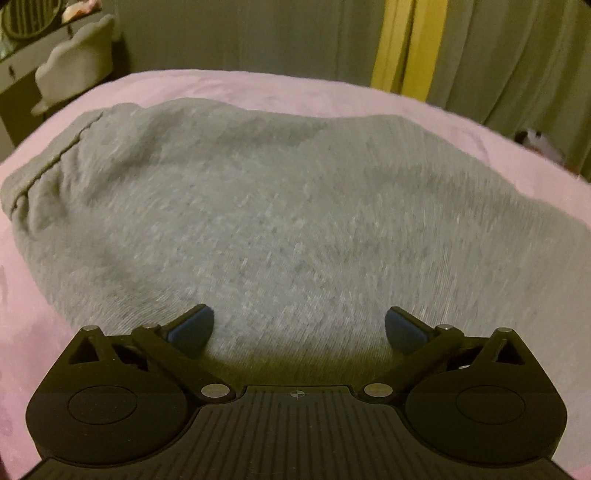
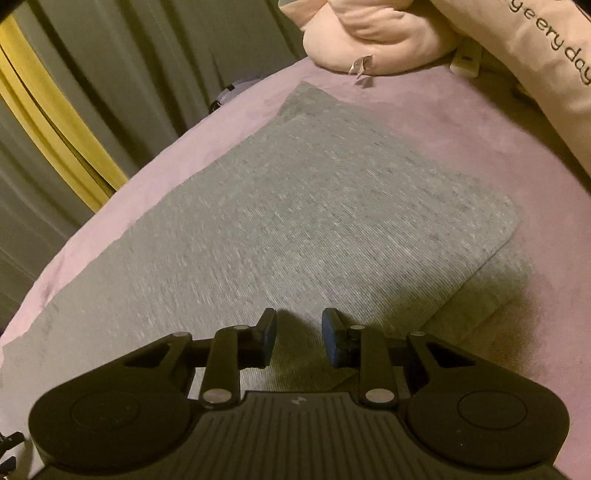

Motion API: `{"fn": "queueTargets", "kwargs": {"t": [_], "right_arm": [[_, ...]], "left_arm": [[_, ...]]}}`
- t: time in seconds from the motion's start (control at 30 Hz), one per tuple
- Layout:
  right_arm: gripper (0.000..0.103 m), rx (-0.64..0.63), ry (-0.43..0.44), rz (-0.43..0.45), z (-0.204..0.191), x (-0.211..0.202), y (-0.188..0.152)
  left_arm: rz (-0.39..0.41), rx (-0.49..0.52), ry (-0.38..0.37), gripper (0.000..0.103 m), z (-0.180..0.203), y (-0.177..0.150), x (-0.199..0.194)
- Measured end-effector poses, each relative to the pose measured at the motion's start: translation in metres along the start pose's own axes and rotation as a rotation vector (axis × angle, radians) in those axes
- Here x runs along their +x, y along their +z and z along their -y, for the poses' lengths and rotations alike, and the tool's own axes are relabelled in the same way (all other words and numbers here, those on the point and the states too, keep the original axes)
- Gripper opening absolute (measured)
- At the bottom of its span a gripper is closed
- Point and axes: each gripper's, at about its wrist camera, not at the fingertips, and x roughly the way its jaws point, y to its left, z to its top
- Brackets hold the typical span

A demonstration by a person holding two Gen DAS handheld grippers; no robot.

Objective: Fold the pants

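The grey pants [image 1: 266,221] lie folded over on a pink bedspread [image 1: 258,88]. In the left wrist view the waistband seam [image 1: 55,158] is at the far left. My left gripper [image 1: 299,328] is wide open and empty, just above the near part of the fabric. In the right wrist view the pants [image 2: 295,206] form a flat layered rectangle with a folded corner [image 2: 506,225] at the right. My right gripper [image 2: 299,339] is open with a narrower gap, empty, above the near edge of the pants.
Grey curtains with a yellow strip [image 1: 406,44] hang behind the bed. A grey cushion [image 1: 77,62] and dresser stand at the far left. Pink pillows [image 2: 373,33] and a lettered cream pillow [image 2: 546,55] lie at the head of the bed [image 2: 480,140].
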Motion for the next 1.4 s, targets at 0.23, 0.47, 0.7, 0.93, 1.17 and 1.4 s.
{"fn": "queueTargets", "kwargs": {"t": [0.23,0.47,0.7,0.93,1.17,1.4], "right_arm": [[0.028,0.114,0.099,0.004,0.025,-0.007,0.001],[0.087,0.182,-0.124,0.157,0.078,-0.062,0.003],[0.053,0.471,0.117,0.258,0.127,-0.091,0.0],[0.038,0.404,0.115,0.174,0.098,-0.059,-0.003],[0.021,0.459,0.162,0.151,0.103,-0.037,-0.008],[0.024,0.533,0.255,0.157,0.103,-0.025,-0.011]], "left_arm": [[-0.01,-0.001,0.009,0.103,-0.007,-0.004,-0.013],[-0.018,-0.035,-0.035,0.103,-0.016,-0.006,-0.02],[-0.021,-0.059,-0.039,0.103,-0.018,-0.005,-0.02],[-0.027,-0.062,-0.036,0.103,-0.017,-0.005,-0.02],[-0.03,-0.065,-0.024,0.103,-0.015,-0.004,-0.018],[-0.032,-0.06,-0.015,0.103,-0.013,-0.005,-0.017]]}}
